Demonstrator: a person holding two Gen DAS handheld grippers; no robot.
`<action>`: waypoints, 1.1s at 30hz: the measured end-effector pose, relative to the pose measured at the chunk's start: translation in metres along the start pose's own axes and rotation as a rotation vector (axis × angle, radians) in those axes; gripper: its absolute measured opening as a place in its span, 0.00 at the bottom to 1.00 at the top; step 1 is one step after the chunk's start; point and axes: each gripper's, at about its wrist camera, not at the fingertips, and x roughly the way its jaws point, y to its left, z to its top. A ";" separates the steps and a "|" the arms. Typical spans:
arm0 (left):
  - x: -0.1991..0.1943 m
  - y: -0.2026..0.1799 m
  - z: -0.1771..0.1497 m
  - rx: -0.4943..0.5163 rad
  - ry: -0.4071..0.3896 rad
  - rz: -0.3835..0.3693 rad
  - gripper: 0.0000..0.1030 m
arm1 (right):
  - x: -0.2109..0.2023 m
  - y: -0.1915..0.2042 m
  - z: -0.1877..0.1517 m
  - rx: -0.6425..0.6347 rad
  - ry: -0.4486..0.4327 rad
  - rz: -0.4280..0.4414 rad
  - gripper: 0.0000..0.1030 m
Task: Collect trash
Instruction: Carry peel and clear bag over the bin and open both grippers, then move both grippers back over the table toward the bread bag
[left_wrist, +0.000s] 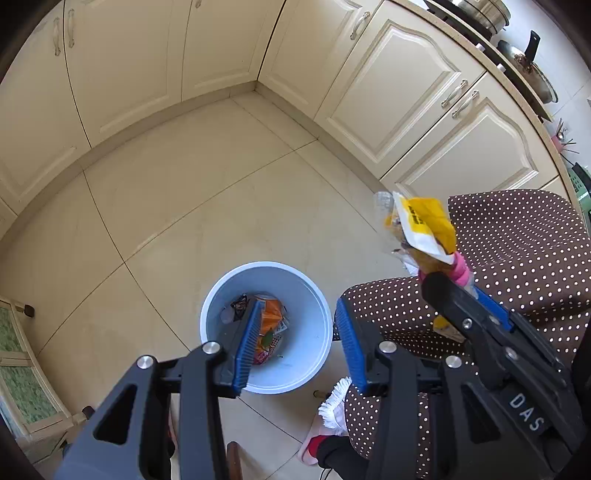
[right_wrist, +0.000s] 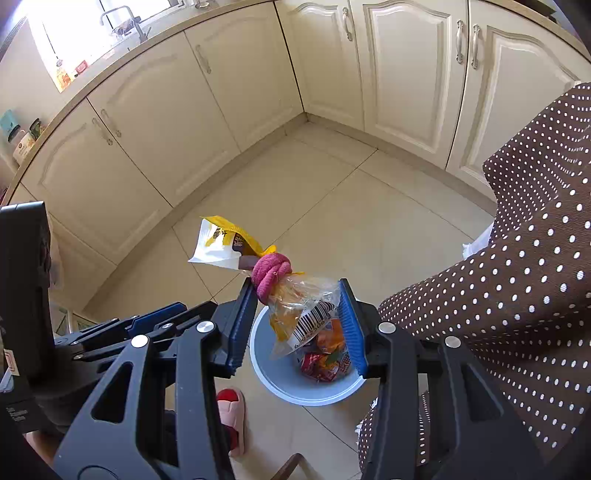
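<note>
A pale blue bin (left_wrist: 314, 332) stands on the tiled floor, with orange and red wrappers (left_wrist: 271, 321) lying at its bottom. My left gripper (left_wrist: 299, 306) hangs open right over it, with nothing between its blue pads. To its right, my right gripper (left_wrist: 454, 284) is shut on a snack bag (left_wrist: 424, 221). The right wrist view shows that bag (right_wrist: 306, 314) up close: clear plastic with a barcode, a yellow and white top, and a pink band (right_wrist: 271, 275) tied round its neck. It sits between the pads of the right gripper (right_wrist: 295, 286), above the bin (right_wrist: 273, 365).
Cream cabinet doors (left_wrist: 399, 96) run along two walls and meet in a corner. A person's brown white-dotted clothing (right_wrist: 517, 295) fills the right side. A red and pink slipper (right_wrist: 232, 410) lies near the bin. A glass-fronted cabinet (left_wrist: 22, 369) stands at the left.
</note>
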 end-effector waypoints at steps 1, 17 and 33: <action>-0.001 0.002 0.000 -0.001 -0.001 0.002 0.41 | 0.001 0.000 0.000 0.001 0.001 0.000 0.42; -0.020 0.007 0.002 0.004 -0.036 0.029 0.41 | 0.000 0.004 0.007 0.036 -0.004 0.012 0.52; -0.083 -0.046 -0.003 0.105 -0.145 0.028 0.41 | -0.081 -0.014 0.011 0.042 -0.141 -0.003 0.52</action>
